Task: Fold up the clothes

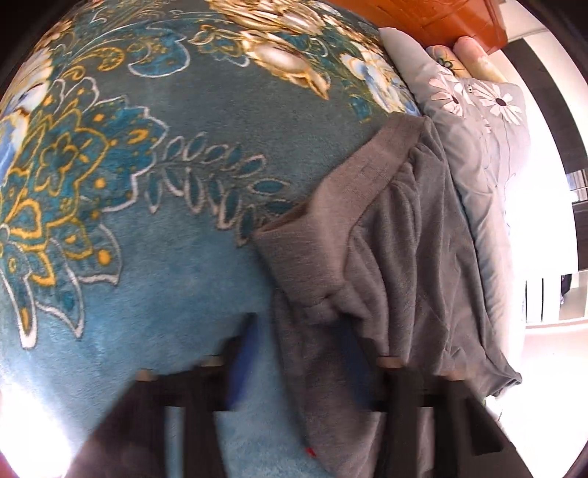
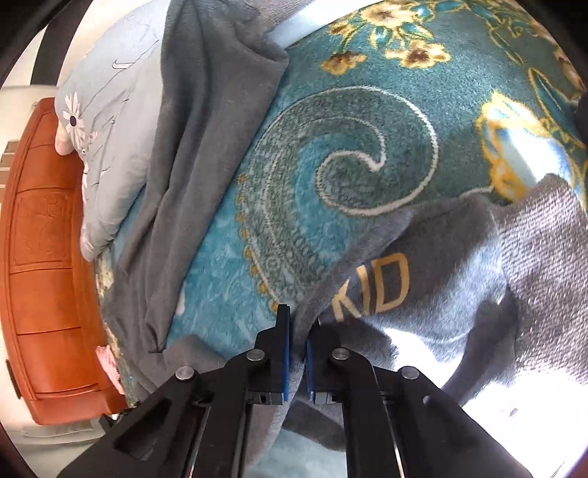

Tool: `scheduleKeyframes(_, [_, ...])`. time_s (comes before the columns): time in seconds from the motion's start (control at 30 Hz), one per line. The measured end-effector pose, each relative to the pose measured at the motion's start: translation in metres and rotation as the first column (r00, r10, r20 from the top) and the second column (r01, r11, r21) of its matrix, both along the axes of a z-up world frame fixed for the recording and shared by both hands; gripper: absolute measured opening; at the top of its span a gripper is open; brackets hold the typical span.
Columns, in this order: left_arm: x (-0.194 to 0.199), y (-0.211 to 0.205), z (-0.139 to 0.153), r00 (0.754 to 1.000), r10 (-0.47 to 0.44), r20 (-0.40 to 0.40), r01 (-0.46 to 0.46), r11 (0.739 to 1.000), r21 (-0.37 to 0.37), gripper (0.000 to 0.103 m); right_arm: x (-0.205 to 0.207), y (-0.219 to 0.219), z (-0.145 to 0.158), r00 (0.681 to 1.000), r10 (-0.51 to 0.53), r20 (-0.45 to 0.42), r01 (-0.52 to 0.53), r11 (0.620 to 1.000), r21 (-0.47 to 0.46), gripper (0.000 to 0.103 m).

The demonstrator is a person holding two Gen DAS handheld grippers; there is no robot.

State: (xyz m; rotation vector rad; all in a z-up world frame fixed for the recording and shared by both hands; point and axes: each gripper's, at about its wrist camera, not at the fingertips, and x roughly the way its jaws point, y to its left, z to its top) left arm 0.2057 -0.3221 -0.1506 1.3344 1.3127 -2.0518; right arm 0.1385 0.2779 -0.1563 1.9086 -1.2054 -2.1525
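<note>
A grey fleece garment (image 1: pixel 386 239) with a ribbed band lies rumpled on the blue floral blanket (image 1: pixel 147 239), at the right of the left wrist view. My left gripper (image 1: pixel 316 364) is blurred, its fingers spread wide and open; the garment's lower edge lies between them, apparently ungripped. In the right wrist view my right gripper (image 2: pixel 297 353) is shut on a fold of the grey garment with gold "KID" lettering (image 2: pixel 371 286), lifting it off the blanket (image 2: pixel 349 128). More grey cloth (image 2: pixel 191 165) stretches along the left side of that view.
A pale grey quilt with daisy prints (image 1: pixel 477 121) (image 2: pixel 106 121) lies beside the garment. An orange wooden headboard (image 2: pixel 44 257) (image 1: pixel 441 18) borders the bed. Bright glare washes out the bottom right of the right wrist view.
</note>
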Motion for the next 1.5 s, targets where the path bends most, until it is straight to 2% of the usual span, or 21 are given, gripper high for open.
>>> scheduleKeyframes(0.1, [-0.005,-0.006,0.009,1.000,-0.002,-0.013,0.002,0.999,-0.034,0.007,-0.005,0.000,0.013,0.999,-0.008,-0.033,0.007,1.000,-0.018,0.006])
scheduleKeyframes(0.17, [-0.014,-0.013,0.029,0.999,-0.013,-0.046,0.010,0.998,-0.066,0.006,-0.013,0.002,0.032,0.997,-0.015,-0.077,0.013,0.999,-0.033,0.005])
scheduleKeyframes(0.27, [-0.025,-0.030,0.086,0.988,-0.033,-0.154,0.010,0.989,-0.148,0.006,-0.025,0.005,0.080,0.980,-0.025,-0.197,0.017,0.999,-0.043,0.004])
scheduleKeyframes(0.43, [0.005,-0.053,0.087,0.992,-0.029,-0.121,0.004,0.980,-0.199,0.006,-0.019,0.006,0.163,0.907,-0.010,-0.422,-0.016,0.998,-0.058,0.004])
scheduleKeyframes(0.5, [0.018,-0.062,0.086,0.994,-0.026,-0.104,0.002,0.976,-0.218,0.006,-0.006,-0.010,0.177,0.895,0.038,-0.443,-0.066,0.997,-0.048,0.004])
scheduleKeyframes(0.57, [0.031,-0.071,0.084,0.996,-0.022,-0.088,0.001,0.971,-0.238,0.006,0.013,-0.020,0.163,0.914,0.085,-0.397,-0.112,0.993,-0.046,0.004])
scheduleKeyframes(0.63, [0.043,-0.080,0.083,0.997,-0.019,-0.071,0.000,0.966,-0.257,0.005,0.031,-0.032,0.124,0.948,0.126,-0.293,-0.147,0.988,-0.052,0.004])
scheduleKeyframes(0.67, [0.052,-0.084,0.070,0.999,0.008,-0.042,-0.018,0.969,-0.248,0.002,0.040,-0.036,0.100,0.964,0.136,-0.230,-0.153,0.987,-0.057,0.004])
scheduleKeyframes(0.77, [0.084,-0.102,0.025,0.991,0.131,0.035,-0.123,0.978,-0.167,0.002,0.060,-0.044,0.039,0.987,0.143,-0.067,-0.147,0.987,-0.058,0.004])
scheduleKeyframes(0.83, [0.100,-0.110,0.011,0.983,0.173,0.067,-0.163,0.978,-0.129,0.002,0.068,-0.042,0.014,0.991,0.135,-0.002,-0.135,0.988,-0.076,0.004])
scheduleKeyframes(0.97, [0.103,-0.105,0.016,0.993,0.118,0.032,-0.113,0.987,-0.115,0.001,0.070,-0.043,0.016,0.988,0.153,-0.032,-0.155,0.984,-0.092,0.007])
scheduleKeyframes(1.1, [0.085,-0.089,0.025,0.999,0.050,-0.019,-0.051,0.993,-0.105,0.002,0.068,-0.059,0.037,0.961,0.266,-0.073,-0.269,0.963,-0.029,0.009])
scheduleKeyframes(1.13, [0.079,-0.085,0.028,0.999,0.034,-0.030,-0.037,0.994,-0.101,0.002,0.066,-0.062,0.045,0.951,0.295,-0.091,-0.297,0.955,-0.011,0.013])
scheduleKeyframes(1.17, [0.074,-0.079,0.027,0.999,0.020,-0.036,-0.024,0.995,-0.093,0.002,0.065,-0.066,0.053,0.940,0.324,-0.109,-0.325,0.946,0.006,0.028])
scheduleKeyframes(1.2, [0.069,-0.073,0.027,0.999,0.007,-0.032,-0.009,0.996,-0.085,0.003,0.064,-0.064,0.058,0.934,0.334,-0.129,-0.335,0.942,0.015,0.035])
scheduleKeyframes(1.23, [0.063,-0.066,0.028,1.000,-0.008,-0.027,0.006,0.997,-0.076,0.003,0.062,-0.063,0.063,0.928,0.342,-0.150,-0.342,0.939,0.022,0.048])
scheduleKeyframes(1.3, [0.057,-0.054,0.024,0.999,-0.035,-0.026,0.034,0.998,-0.058,0.004,0.059,-0.059,0.073,0.914,0.358,-0.190,-0.357,0.933,0.038,0.052])
scheduleKeyframes(1.4, [0.057,-0.035,0.022,0.998,-0.051,-0.041,0.050,0.998,-0.024,0.010,0.042,-0.043,0.065,0.934,0.296,-0.201,-0.288,0.955,0.070,0.053])
scheduleKeyframes(1.5, [0.059,-0.021,0.024,0.997,-0.058,-0.051,0.058,0.998,-0.005,0.017,0.014,-0.027,0.036,0.968,0.178,-0.178,-0.174,0.984,0.035,0.053])
